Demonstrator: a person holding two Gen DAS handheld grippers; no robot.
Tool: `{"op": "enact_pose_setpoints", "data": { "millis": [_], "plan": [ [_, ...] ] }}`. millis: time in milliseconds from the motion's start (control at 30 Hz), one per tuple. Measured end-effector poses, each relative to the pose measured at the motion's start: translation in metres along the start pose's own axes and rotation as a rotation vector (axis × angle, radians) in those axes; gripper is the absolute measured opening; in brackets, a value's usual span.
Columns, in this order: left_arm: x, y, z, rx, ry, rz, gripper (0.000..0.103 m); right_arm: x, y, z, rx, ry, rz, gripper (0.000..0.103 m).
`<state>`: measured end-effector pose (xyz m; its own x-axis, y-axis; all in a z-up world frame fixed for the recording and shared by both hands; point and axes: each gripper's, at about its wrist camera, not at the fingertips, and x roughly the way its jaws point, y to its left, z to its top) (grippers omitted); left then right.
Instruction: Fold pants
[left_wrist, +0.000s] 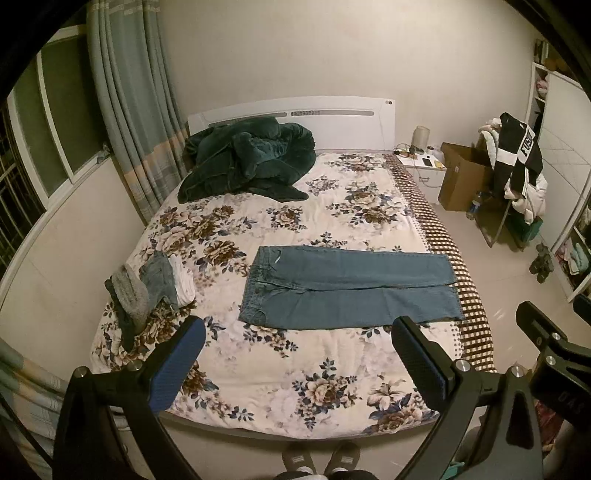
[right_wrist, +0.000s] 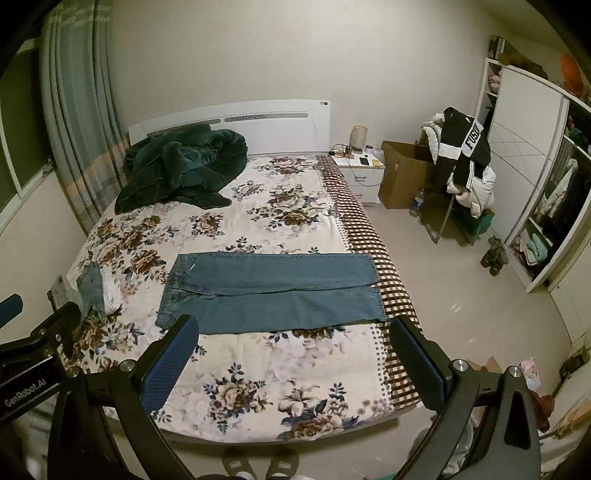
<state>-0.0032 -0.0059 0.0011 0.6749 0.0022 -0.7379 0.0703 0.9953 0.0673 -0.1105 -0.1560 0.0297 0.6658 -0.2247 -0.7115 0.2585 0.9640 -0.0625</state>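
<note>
Blue jeans (left_wrist: 347, 288) lie flat across the floral bed (left_wrist: 280, 369), waist to the left, legs side by side reaching the right edge. They also show in the right wrist view (right_wrist: 273, 291). My left gripper (left_wrist: 295, 332) is open and empty, held well above the near part of the bed, short of the jeans. My right gripper (right_wrist: 291, 332) is open and empty too, at the same height, just right of the left one. The right gripper's body (left_wrist: 546, 343) shows at the left view's right edge.
A pile of folded clothes (left_wrist: 151, 291) sits at the bed's left side. A dark green blanket (left_wrist: 247, 158) is heaped by the headboard. A nightstand (right_wrist: 360, 170), cardboard box (right_wrist: 402, 173), clothes-laden chair (right_wrist: 461, 162) and wardrobe (right_wrist: 535, 177) stand right. Slippered feet (right_wrist: 258, 465) are below.
</note>
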Motion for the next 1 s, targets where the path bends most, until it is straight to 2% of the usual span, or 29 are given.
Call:
{"op": "enact_pose_setpoints", "data": {
  "millis": [433,1000],
  "plan": [
    [-0.001,0.001,0.002,-0.003,-0.003,-0.001,0.103,-0.002,0.001,0.001,0.002,0.000,0.006,0.103],
    [-0.006,0.001,0.004,-0.006,-0.007,-0.004,0.103,-0.016,0.025,0.011,0.004,-0.002,0.020,0.103]
  ]
}}
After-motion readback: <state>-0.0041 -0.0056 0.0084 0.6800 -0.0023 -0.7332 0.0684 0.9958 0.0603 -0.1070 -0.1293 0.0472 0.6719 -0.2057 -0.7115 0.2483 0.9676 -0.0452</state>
